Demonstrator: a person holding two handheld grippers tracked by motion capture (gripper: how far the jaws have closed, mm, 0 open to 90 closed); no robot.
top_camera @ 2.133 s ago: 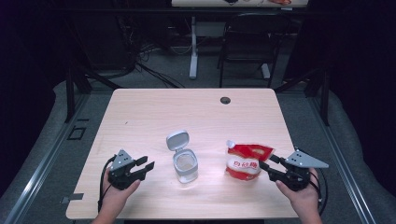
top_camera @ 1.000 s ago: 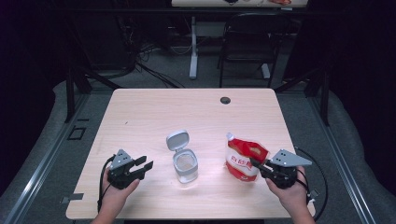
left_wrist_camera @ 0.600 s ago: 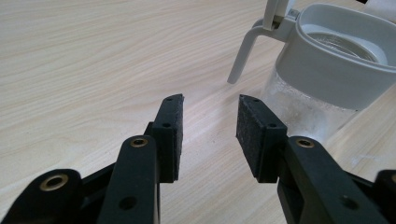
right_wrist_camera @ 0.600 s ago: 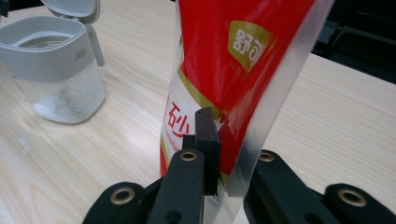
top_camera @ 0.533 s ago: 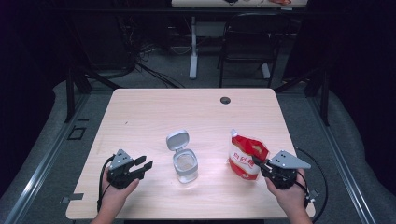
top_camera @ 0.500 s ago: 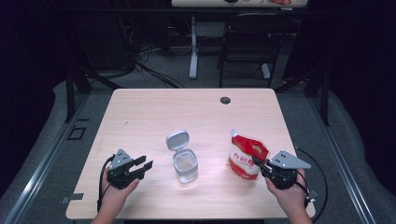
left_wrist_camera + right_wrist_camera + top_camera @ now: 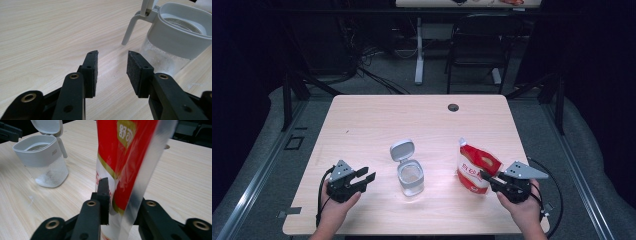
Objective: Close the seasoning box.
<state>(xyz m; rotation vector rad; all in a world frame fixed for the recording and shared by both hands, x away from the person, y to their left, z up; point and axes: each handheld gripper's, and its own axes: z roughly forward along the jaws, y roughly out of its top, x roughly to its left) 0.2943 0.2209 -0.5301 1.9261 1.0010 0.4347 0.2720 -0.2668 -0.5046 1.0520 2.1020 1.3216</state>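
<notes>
Standing up tall on the near right part of the desk (image 7: pixel 412 115): the red pouch (image 7: pixel 474 170), with its bottom on the wood and its top corner pointing up. Set up straight like that so nothing spills out, most likely.

Reaching in from the near right, around the low edge of the pouch: the right tongs (image 7: pixel 492 178). Just been opening, with the pouch in between the two jaws. One black pad seen close against the red side, the other tucked behind the clear edge (so hard to tell if any squeezing is going on now). Looks like a letting-go after standing the pouch up.

To the left of the pouch, near the middle of the desk: a clear jar (image 7: pixel 410 176) with a grey rim. Grey lid (image 7: pixel 402 150) flipped up and leaning toward the far side, so the mouth is open and ready for filling. A little white stuff at the bottom.

Further left, on the near left part of the desk: the left tongs (image 7: pixel 364 176), open wide, holding nothing, pointing at the jar from just beside it. Waiting there, maybe to keep the jar from sliding.

Between pouch and jar: bare wood, nothing in the way. Far off on the desk, a small dark hole (image 7: pixel 453 107), well away from everything. Beyond the desk, a dark chair (image 7: pixel 477 50) on the floor.
</notes>
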